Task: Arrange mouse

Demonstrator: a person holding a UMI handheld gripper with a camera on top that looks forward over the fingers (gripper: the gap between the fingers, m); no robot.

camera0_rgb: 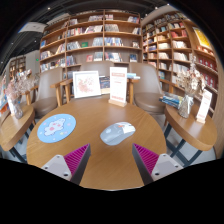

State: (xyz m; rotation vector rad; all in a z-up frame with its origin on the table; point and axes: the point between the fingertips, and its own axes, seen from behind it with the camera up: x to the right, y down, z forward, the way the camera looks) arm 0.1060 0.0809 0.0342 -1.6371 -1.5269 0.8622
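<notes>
A white computer mouse lies on the round wooden table, just ahead of my fingers and slightly to the right of the middle. A round blue mouse mat lies on the table to the left of the mouse, apart from it. My gripper is open and holds nothing. Its two fingers with magenta pads stand wide apart, left finger and right finger, above the table's near side. The mouse is beyond the fingertips, not between them.
Two upright display cards and a leaflet stand sit at the table's far side. Armchairs stand behind it. Bookshelves line the back wall. A side table with items is at the right.
</notes>
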